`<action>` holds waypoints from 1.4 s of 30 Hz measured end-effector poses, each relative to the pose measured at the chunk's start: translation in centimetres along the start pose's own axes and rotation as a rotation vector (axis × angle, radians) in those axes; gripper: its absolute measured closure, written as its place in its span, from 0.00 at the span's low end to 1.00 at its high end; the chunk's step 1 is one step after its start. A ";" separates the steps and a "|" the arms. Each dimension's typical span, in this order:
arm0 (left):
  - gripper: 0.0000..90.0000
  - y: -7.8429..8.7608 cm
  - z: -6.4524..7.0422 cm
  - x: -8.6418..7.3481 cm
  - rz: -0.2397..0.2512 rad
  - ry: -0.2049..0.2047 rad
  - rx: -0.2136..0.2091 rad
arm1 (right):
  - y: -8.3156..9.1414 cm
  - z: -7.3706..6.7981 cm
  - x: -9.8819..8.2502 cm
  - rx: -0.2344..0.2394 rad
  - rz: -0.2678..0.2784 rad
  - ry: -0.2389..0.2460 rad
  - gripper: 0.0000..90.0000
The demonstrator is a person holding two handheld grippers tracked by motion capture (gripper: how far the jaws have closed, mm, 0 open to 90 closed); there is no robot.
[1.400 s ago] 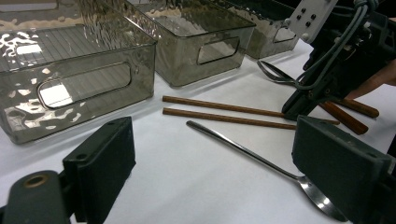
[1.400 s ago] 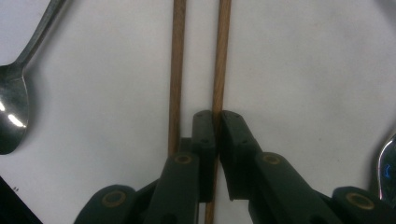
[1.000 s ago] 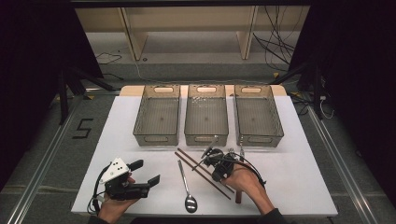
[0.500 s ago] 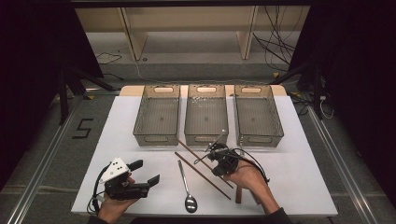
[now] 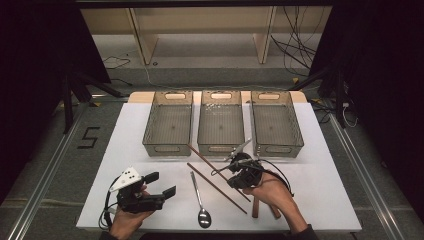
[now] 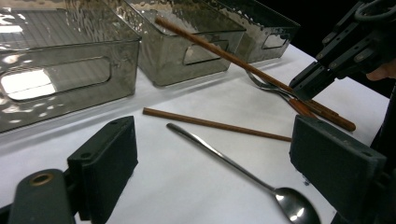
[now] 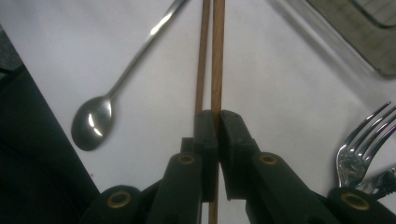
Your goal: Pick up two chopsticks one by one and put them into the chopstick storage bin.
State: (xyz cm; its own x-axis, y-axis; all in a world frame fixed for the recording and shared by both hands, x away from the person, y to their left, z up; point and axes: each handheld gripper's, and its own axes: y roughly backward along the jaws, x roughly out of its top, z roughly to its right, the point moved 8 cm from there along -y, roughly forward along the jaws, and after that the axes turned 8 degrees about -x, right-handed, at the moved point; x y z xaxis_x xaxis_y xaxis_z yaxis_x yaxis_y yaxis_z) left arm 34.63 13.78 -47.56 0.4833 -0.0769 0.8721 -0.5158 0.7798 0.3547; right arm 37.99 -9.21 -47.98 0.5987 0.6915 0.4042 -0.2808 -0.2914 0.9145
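On the white table (image 5: 150, 150), three smoky translucent plastic bins are sitting side by side along the far half: the left bin (image 5: 168, 123), the middle bin (image 5: 220, 122) and the right bin (image 5: 275, 123). The right gripper (image 5: 239, 167), held in the person's right hand (image 5: 272, 196), is clamping a thin brown wooden chopstick (image 5: 206, 159) between its black jaws; in the right gripper view the jaws are pressing together on this lifted chopstick (image 7: 217, 56), which is running straight out ahead of them. In the left gripper view the same stick (image 6: 219, 51) is slanting upward, its far end hanging near the front of the middle bin (image 6: 191, 42). A second brown wooden chopstick (image 5: 217, 188) is lying flat on the table below it, just beside a long-handled silver metal spoon (image 5: 200, 205) whose bowl is pointing toward the person. A silver metal fork (image 5: 239, 149) is resting near the right gripper, its tines showing at the edge of the right gripper view (image 7: 362, 144), and a brown wooden handle (image 5: 255, 207) is poking out beside the right hand. The left gripper (image 5: 161, 184) is hovering low over the table at the near left, jaws spread wide apart and gripping nothing, with the spoon (image 6: 261, 182) lying between them in its own view.
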 end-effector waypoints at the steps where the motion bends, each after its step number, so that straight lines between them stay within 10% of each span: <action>1: 0.16 -0.3 0.4 0.3 0.007 0.015 -0.018 | 0.2 -0.1 0.1 0.005 0.011 -0.010 0.96; 21: 0.29 -6.9 1.8 5.5 0.006 0.186 -0.115 | 1.8 -1.9 2.5 0.074 0.228 -0.010 0.96; 42: 0.66 -8.4 2.6 5.8 0.005 0.286 -0.210 | 2.0 -2.5 3.2 0.075 0.295 -0.005 0.96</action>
State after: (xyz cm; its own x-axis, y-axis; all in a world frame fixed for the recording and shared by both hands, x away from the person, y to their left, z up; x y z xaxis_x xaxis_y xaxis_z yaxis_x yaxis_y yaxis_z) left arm 39.96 5.14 -44.62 0.6749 0.0810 0.7335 -0.3766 0.8926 0.2479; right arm 37.47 -5.96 -44.90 0.5030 0.5667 0.6525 -0.3867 -0.5276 0.7564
